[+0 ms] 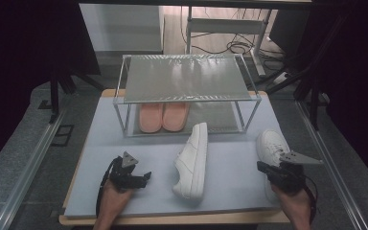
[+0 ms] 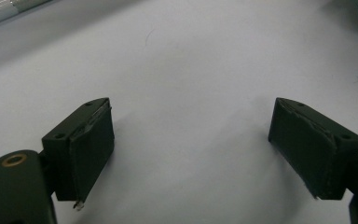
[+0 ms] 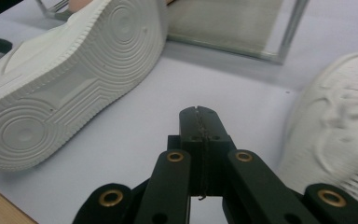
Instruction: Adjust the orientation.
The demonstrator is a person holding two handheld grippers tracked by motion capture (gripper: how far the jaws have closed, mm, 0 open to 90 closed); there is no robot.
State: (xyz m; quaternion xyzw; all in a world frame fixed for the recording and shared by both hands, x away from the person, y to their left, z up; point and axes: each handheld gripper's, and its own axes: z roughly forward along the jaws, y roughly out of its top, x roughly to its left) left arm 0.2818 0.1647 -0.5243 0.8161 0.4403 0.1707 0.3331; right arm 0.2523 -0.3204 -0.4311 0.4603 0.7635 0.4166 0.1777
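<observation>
Two white sneakers lie on the pale blue mat (image 1: 230,177). One sneaker (image 1: 192,160) rests on its side in the middle, its ribbed sole (image 3: 70,79) facing my right gripper. The other sneaker (image 1: 270,146) stands upright at the right, close beside my right gripper (image 1: 263,167); its toe (image 3: 340,126) is at the right of the right gripper view. That gripper (image 3: 199,114) is shut with nothing between its jaws. My left gripper (image 1: 146,176) rests low at the front left of the mat, left of the middle sneaker. Its jaws (image 2: 191,144) stand wide open over bare mat.
A two-level metal rack (image 1: 187,79) stands at the back of the mat, with a pair of pink slippers (image 1: 164,116) on its lower shelf. Its leg and lower shelf (image 3: 284,32) lie ahead of the right gripper. The wooden table edge (image 1: 172,219) runs along the front.
</observation>
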